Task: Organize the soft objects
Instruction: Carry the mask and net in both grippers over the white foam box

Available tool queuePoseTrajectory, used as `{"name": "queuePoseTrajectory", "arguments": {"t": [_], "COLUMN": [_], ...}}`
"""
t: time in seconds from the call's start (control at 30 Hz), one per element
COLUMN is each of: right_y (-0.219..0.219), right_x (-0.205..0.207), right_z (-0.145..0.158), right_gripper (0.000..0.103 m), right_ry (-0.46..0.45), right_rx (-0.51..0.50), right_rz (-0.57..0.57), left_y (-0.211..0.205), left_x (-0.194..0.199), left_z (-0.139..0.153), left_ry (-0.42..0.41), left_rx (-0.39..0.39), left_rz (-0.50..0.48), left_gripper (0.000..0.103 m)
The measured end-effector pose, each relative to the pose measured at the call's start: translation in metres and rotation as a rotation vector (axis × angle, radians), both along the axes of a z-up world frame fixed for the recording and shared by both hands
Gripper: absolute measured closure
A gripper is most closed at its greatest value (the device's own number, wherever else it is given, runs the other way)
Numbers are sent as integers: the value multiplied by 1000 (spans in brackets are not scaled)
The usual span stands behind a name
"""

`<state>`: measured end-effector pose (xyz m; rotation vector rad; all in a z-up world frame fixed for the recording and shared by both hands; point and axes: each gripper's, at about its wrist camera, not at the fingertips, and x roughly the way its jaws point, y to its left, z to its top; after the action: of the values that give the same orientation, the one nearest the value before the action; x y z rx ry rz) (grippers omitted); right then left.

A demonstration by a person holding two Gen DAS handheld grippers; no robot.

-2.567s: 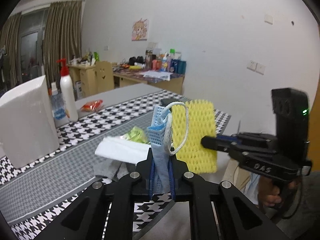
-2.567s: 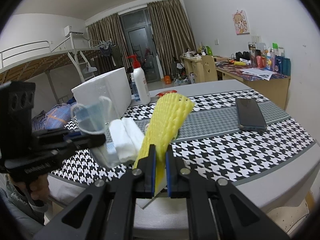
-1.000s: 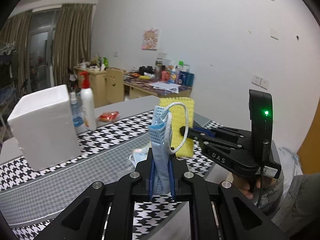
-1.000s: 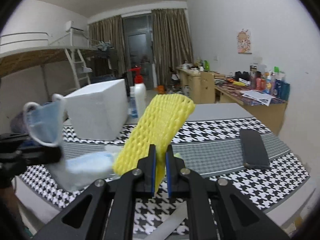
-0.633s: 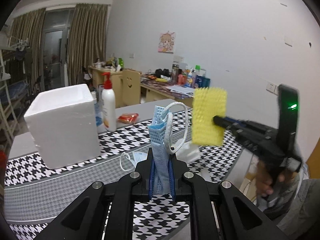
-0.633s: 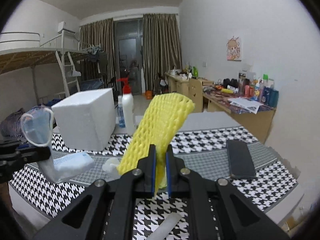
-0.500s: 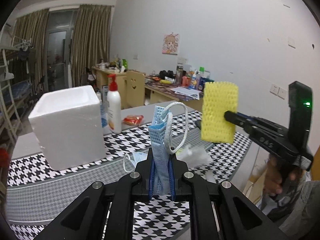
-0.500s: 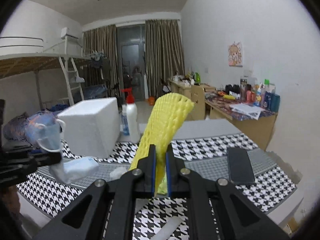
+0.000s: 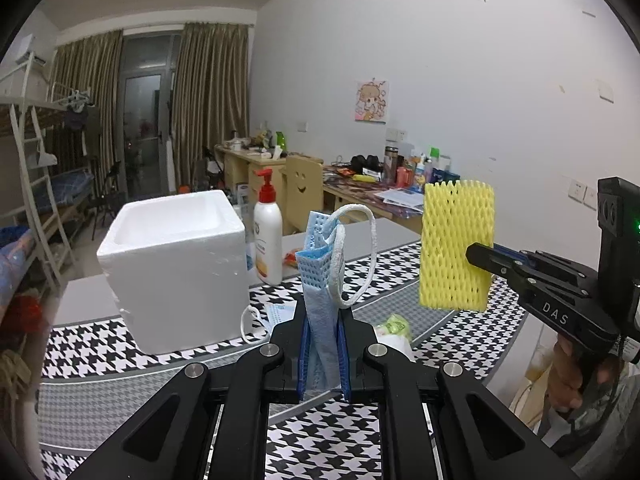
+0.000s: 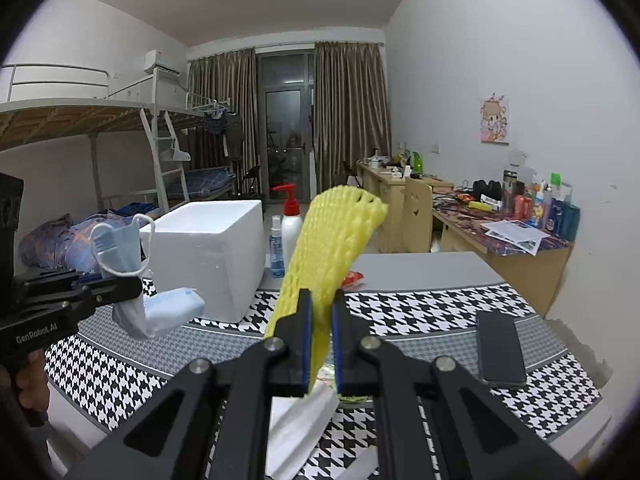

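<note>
Left gripper [image 9: 323,354]: jaws closed narrow on a blue face mask [image 9: 320,280], pinched low so the mask stands upright above the fingers, white ear loop arching off its top right; held in the air over the near edge of the tabletop [image 9: 120,384]. From the right wrist view the same mask [image 10: 120,248] hangs in the left gripper [image 10: 132,286] at the left side, folded, lower end drooping below the jaws. Right gripper [image 10: 320,340]: jaws clamped on a yellow foam net sleeve [image 10: 332,248], which rises from the fingers and bends to the right at its top. In the left wrist view the sleeve [image 9: 454,246] sits broadside in the right gripper [image 9: 474,254], above the right edge of the tabletop, not touching it. White foam box [image 9: 176,264], open top, stands toward the far left of the tabletop; pump bottle [image 9: 268,240] just beside its right side. A second blue mask [image 10: 172,310] lies near the box's front. Black phone [image 10: 500,348] lies flat near the right edge of the houndstooth cloth. A white folded item [image 10: 300,428] and a green wrapper [image 9: 394,324] lie near the near edge, partly hidden by the fingers.
</note>
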<state>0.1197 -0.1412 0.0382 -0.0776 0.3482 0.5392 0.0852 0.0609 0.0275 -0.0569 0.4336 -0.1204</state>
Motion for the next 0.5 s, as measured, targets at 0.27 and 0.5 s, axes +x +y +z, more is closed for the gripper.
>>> {"name": "queuePoseTrajectory", "arguments": {"t": [0.27,0.5], "right_y": [13,26], "right_x": [0,5], "right_z": [6,12], "right_gripper": [91,91], "right_ry": [-13,-8], "right_rx": [-5,-2], "right_rz": [44,80], "left_y": [11,20], "left_x": [4,10], "left_z": [11,20], "left_ry": [-30,-41], "left_rx": [14,19], "left_rz": [51,87], "left_gripper": [90,90]}}
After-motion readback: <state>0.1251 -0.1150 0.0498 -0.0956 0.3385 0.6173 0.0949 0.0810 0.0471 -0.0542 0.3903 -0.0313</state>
